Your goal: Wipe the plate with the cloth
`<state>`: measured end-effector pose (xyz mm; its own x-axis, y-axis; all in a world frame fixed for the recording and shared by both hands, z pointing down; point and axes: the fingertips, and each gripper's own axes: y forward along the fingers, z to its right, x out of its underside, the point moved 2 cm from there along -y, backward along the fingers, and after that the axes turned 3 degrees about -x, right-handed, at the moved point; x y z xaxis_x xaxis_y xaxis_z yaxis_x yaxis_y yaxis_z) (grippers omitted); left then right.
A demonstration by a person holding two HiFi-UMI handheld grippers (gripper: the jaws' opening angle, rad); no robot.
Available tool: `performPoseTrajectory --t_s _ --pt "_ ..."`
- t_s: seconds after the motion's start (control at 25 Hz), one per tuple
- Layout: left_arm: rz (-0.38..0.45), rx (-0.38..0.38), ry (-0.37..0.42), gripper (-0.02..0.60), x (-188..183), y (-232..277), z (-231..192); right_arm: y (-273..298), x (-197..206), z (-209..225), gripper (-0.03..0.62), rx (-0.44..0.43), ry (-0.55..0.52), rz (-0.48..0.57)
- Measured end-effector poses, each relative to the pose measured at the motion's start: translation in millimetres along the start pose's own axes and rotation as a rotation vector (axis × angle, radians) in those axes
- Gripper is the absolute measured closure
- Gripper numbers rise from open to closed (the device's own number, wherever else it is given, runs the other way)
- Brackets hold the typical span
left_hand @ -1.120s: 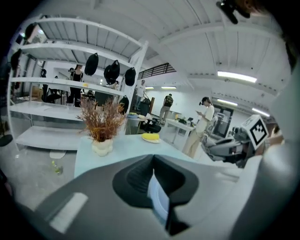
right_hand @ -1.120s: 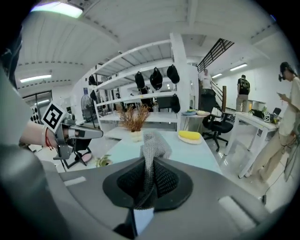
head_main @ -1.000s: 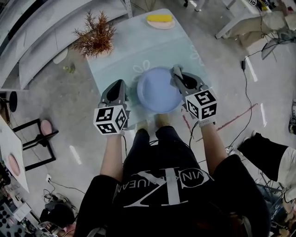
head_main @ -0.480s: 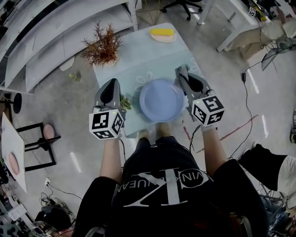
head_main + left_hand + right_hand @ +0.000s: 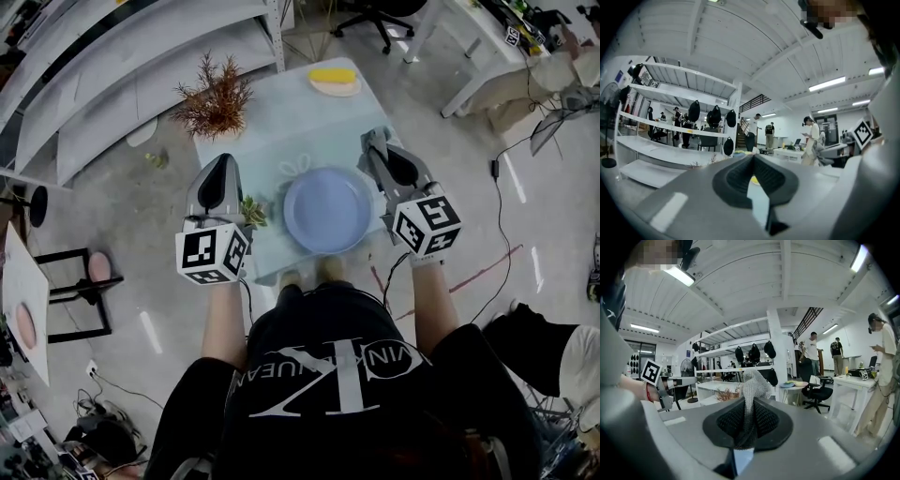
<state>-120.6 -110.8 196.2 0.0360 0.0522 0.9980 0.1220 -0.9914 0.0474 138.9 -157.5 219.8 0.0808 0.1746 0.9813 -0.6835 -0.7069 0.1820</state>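
My right gripper (image 5: 746, 423) is clamped tight on the grey mesh cloth (image 5: 753, 386), at 3 o'clock of the blue plate (image 5: 328, 209) on the table (image 5: 272, 131). My left gripper (image 5: 753, 174), jaws closed on nothing, hovers at its 9 o'clock.

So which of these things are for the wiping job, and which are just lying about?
For the job: plate, cloth, right gripper clamping it.
Lying about: dried plant, yellow item, green sprig.

Right gripper (image 5: 747, 420), fingers (image 5: 725, 423) clamped on grey mesh cloth (image 5: 753, 387), cloth sticking upward, shelves (image 5: 725, 352) behind
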Motion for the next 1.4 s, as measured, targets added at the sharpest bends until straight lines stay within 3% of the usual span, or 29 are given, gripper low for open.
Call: performPoseTrajectory --t_s 0.64,1.4 --pt "0.029 -0.041 0.015 0.581 -5 -10 -19 12 -12 -1 0.557 -0.006 -0.003 0.046" --pt "0.033 -0.038 0.018 0.581 -12 -2 -25 16 -15 1 0.557 -0.003 0.006 0.053"
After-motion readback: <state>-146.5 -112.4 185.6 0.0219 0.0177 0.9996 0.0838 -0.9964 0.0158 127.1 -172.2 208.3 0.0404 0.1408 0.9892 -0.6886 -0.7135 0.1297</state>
